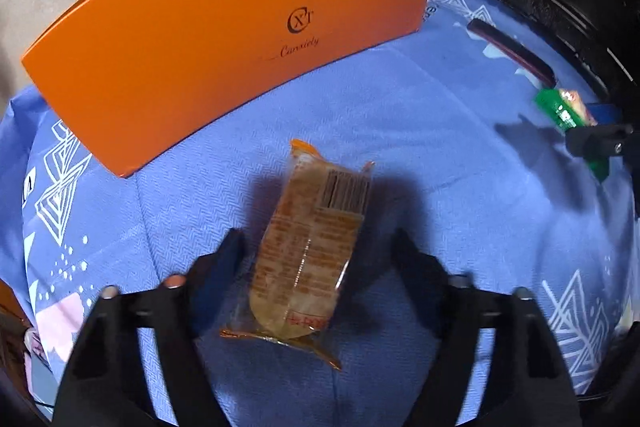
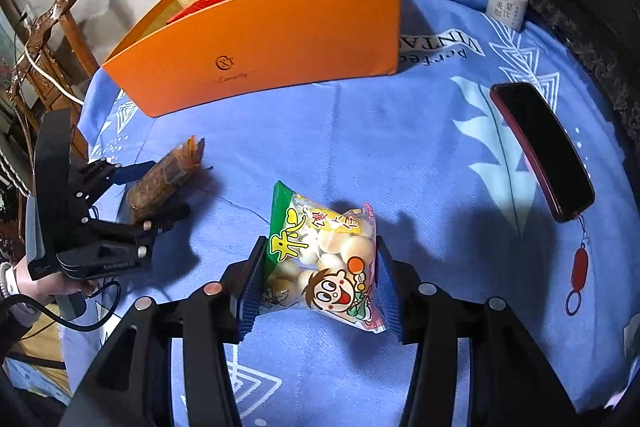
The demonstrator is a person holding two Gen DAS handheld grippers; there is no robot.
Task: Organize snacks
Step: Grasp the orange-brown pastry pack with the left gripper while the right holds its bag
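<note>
Two grippers are at work over your blue patterned cloth point(image 2: 400, 147), which covers the whole table. Biggest on it is the orange box point(image 2: 280, 39), standing open at the far edge with a red packet and other wrappers inside. A dark phone point(image 2: 540, 151) lies well to its right, and a pale can point(image 2: 506, 3) stands at the far corner. Your right gripper point(image 2: 320, 267) has its ribbed pads pressed on both sides of the green cartoon snack bag point(image 2: 324, 259). Your left gripper point(image 1: 316, 247) straddles the orange-brown cake packet point(image 1: 308, 247), which lies on the cloth; gaps show either side, so nothing is gripped there.
</note>
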